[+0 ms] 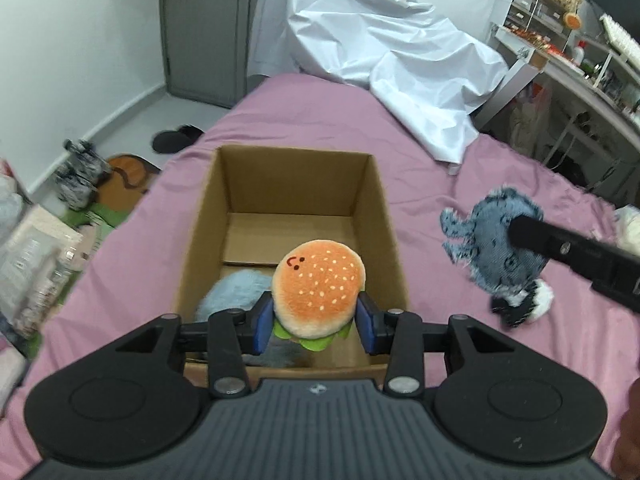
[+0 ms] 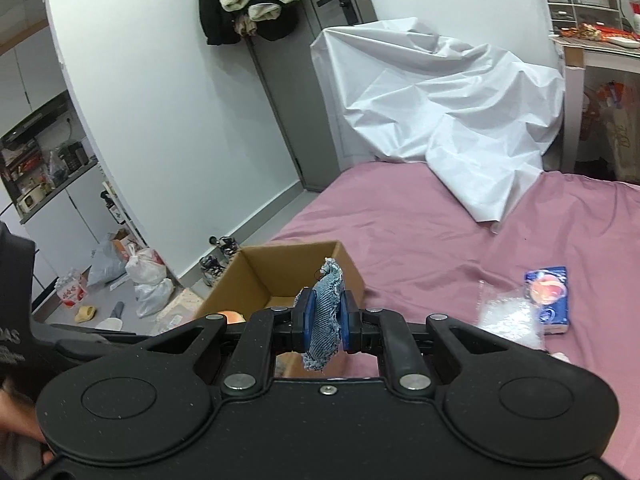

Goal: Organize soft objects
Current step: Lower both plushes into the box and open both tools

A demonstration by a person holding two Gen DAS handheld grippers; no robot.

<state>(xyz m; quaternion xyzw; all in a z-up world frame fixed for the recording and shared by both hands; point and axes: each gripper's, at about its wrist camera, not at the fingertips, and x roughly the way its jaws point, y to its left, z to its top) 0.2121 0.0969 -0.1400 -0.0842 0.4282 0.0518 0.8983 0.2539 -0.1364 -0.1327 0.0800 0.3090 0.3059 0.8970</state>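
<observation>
The left tongs [image 1: 316, 320] grip a plush burger [image 1: 318, 288] by its sides, the blue pads [image 1: 262, 326] pressed into the pale lower bun. The burger stands tilted on edge: its round seeded top, with the small stitched face, turns up and toward the camera, and its flat axis runs away from the tongs toward the box. Green felt lettuce [image 1: 316, 340] hangs out beneath it. It hovers above the near end of an open cardboard box [image 1: 384, 216] that sits on the pink bed [image 1: 320, 112], its long axis running away from the camera. A pale blue fluffy toy [image 1: 232, 292] lies inside the box at the near left corner.

The right tongs [image 2: 325, 322] are closed narrow on a denim plush toy [image 2: 326, 312], seen edge-on from the right wrist, its long axis upright between the pads with a frayed edge above and below. From the left wrist it shows as a rounded frayed denim shape [image 1: 492, 240] held in the air to the right of the box, over the bed, with a black-and-white piece at its lower end.

A crumpled white sheet [image 2: 440, 100] lies at the far end of the bed.
</observation>
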